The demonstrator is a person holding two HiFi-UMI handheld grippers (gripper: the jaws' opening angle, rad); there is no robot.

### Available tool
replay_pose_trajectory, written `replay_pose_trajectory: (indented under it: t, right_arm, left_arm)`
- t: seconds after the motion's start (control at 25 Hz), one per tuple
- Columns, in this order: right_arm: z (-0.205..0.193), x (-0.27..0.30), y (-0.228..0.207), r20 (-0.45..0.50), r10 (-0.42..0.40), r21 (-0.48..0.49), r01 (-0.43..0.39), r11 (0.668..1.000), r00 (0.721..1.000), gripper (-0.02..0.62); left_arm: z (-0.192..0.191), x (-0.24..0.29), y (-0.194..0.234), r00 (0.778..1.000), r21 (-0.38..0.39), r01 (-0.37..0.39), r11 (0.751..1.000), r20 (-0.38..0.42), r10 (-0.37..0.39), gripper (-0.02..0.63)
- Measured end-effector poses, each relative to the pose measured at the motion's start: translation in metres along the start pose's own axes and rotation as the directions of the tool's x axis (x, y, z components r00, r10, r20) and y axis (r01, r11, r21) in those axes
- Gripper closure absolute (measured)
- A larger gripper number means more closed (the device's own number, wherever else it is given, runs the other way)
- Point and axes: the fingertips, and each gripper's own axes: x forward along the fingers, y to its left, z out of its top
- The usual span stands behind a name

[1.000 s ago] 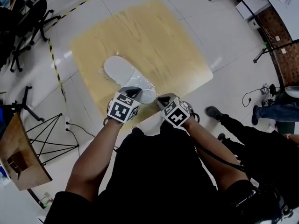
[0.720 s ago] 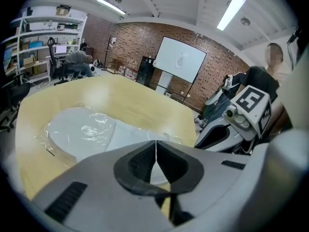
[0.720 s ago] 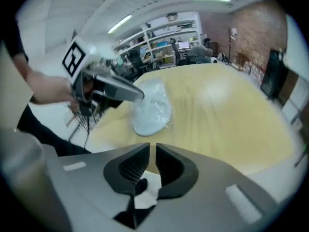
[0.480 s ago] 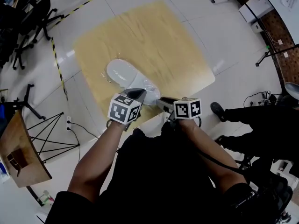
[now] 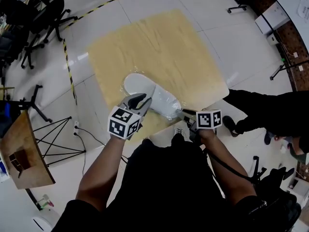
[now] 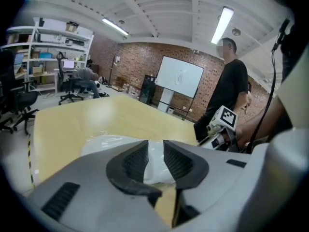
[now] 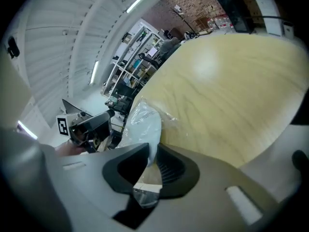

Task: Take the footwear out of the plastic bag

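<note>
On the pale wooden table (image 5: 154,47) lies a white piece of footwear inside a clear plastic bag (image 5: 152,98), near the front edge. My left gripper (image 5: 137,100) hovers over the bag's near left side. Its jaws have just been opening and stand open, and the bag (image 6: 104,144) shows beyond the gap (image 6: 155,151). My right gripper (image 5: 186,116) is at the bag's near right end. Its jaws have just been closing, and the bag's film (image 7: 142,127) runs down between them (image 7: 153,153), pinched.
A person in black (image 5: 270,112) stands close to the table's right front corner. Office chairs (image 5: 38,18) and yellow-black floor tape (image 5: 67,66) lie to the left. A small wooden side table (image 5: 19,158) and a black wire frame (image 5: 53,139) stand at the lower left.
The right gripper has rolled over and shifted right along the table's front edge, taking the bag's end. The left gripper has risen slightly and its jaws have parted.
</note>
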Motion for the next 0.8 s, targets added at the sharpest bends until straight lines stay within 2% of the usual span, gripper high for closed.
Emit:
replay_pose_trajectory:
  t: [0.08,0.16,0.2,0.24,0.32,0.4,0.48,0.6,0.64,0.72,0.8]
  right_arm:
    - [-0.001,-0.007,-0.01,-0.008,-0.015,-0.012,0.015,1.0,1.0,0.537]
    - [-0.001,-0.012,-0.017,-0.016,-0.029,-0.035,0.029,0.999,0.999,0.537]
    - [0.001,-0.013,-0.017,-0.021,-0.03,-0.043,0.029,0.999,0.999,0.537]
    - [0.003,-0.013,-0.015,-0.025,-0.031,-0.05,0.03,0.998,0.999,0.537]
    - [0.007,-0.012,-0.014,-0.034,-0.043,-0.068,0.041,0.997,0.998,0.535]
    - [0.011,-0.009,-0.012,-0.039,-0.057,-0.086,0.054,0.995,0.998,0.534]
    - [0.015,-0.007,-0.009,-0.042,-0.054,-0.096,0.049,0.994,0.998,0.535]
    - [0.018,-0.006,-0.008,-0.057,-0.042,-0.122,0.035,0.992,0.997,0.535]
    - [0.019,-0.005,-0.009,-0.062,-0.041,-0.128,0.033,0.991,0.997,0.535]
    - [0.021,-0.004,-0.012,-0.071,-0.041,-0.128,0.031,0.991,0.997,0.535]
    - [0.023,-0.002,-0.012,-0.075,-0.025,-0.113,0.016,0.993,0.997,0.535]
  left_arm:
    - [-0.01,-0.019,0.048,0.994,-0.048,-0.109,0.993,-0.024,0.108,0.515]
    - [-0.034,-0.028,0.099,0.964,-0.057,-0.229,0.972,-0.15,0.218,0.514]
    - [-0.046,-0.028,0.118,0.944,-0.034,-0.259,0.965,-0.22,0.246,0.501]
    - [-0.055,-0.025,0.132,0.928,-0.014,-0.261,0.965,-0.279,0.247,0.489]
    - [-0.065,-0.017,0.147,0.919,-0.035,-0.222,0.974,-0.342,0.197,0.467]
    - [-0.069,-0.012,0.153,0.927,-0.109,-0.192,0.975,-0.347,0.143,0.463]
    - [-0.072,-0.009,0.154,0.932,-0.151,-0.177,0.973,-0.345,0.116,0.478]
    - [-0.073,-0.009,0.155,0.936,-0.165,-0.158,0.974,-0.338,0.095,0.514]
    - [-0.073,-0.01,0.154,0.939,-0.174,-0.149,0.973,-0.334,0.084,0.572]
    - [-0.074,-0.009,0.155,0.94,-0.174,-0.146,0.974,-0.33,0.082,0.588]
    - [-0.074,-0.009,0.158,0.935,-0.137,-0.171,0.976,-0.336,0.117,0.594]
